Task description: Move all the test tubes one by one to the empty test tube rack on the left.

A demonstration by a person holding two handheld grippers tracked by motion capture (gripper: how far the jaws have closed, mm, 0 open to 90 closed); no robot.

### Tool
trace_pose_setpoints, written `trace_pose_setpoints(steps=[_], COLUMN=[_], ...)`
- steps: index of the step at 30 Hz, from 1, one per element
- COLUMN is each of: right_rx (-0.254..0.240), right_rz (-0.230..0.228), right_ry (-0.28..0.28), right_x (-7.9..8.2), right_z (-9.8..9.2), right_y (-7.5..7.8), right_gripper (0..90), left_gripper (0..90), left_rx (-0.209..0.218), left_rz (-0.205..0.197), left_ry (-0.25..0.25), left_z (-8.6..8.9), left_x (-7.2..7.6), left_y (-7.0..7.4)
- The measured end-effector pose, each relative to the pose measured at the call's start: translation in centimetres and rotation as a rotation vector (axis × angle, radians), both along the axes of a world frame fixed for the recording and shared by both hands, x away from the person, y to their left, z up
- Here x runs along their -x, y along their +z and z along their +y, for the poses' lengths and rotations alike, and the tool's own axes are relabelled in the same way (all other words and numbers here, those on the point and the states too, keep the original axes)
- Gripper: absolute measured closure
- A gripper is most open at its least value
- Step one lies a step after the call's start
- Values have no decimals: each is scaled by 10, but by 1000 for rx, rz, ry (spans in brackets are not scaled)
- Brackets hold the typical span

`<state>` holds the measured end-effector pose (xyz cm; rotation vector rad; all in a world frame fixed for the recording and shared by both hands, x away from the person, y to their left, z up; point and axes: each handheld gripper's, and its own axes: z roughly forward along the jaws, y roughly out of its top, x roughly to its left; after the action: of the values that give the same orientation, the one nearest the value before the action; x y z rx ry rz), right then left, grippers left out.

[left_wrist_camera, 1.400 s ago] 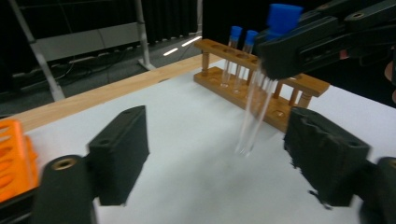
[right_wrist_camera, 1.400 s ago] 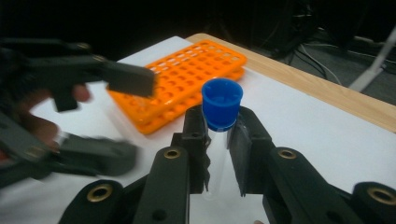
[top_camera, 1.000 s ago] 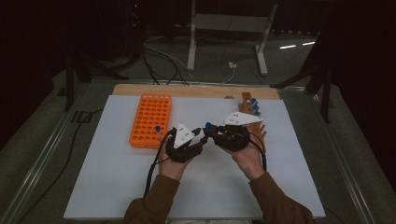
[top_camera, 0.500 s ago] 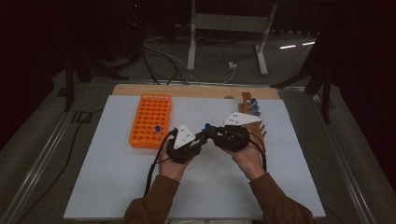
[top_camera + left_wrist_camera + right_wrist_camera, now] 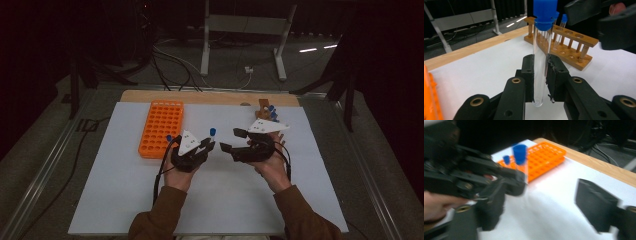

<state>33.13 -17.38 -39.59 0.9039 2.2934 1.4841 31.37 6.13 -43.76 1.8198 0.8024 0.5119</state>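
Currently, the left gripper (image 5: 539,82) clamps the tube (image 5: 540,57) upright above the worktop (image 5: 125,200); the right gripper (image 5: 234,140) has just opened, empty. Handover complete. Next: carry the tube to the orange rack (image 5: 161,127).

Surface: white table (image 5: 125,200) | far left: orange rack (image 5: 161,127) | far right: wooden rack (image 5: 264,109), blue-capped tubes
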Motion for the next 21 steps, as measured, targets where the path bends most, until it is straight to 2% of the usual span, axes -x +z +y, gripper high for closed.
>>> trace_pose_setpoints(steps=[2, 7, 10, 21], right_rx=[19, 48, 65, 57], right_rz=[-12, -43, -52, -60], right_ry=[-25, -76, -92, -160], right_x=[0, 1, 2, 1], right_z=[-3, -11, -16, -43], right_y=[-2, -7, -10, -14], right_gripper=[146, 40, 19, 0], left_gripper=[783, 783, 783, 783], left_rx=[6, 15, 18, 65], left_rz=[1, 3, 2, -1], left_ry=[6, 16, 24, 63], left_z=[4, 14, 21, 48], left_x=[1, 4, 6, 11], left_y=[0, -1, 0, 3])
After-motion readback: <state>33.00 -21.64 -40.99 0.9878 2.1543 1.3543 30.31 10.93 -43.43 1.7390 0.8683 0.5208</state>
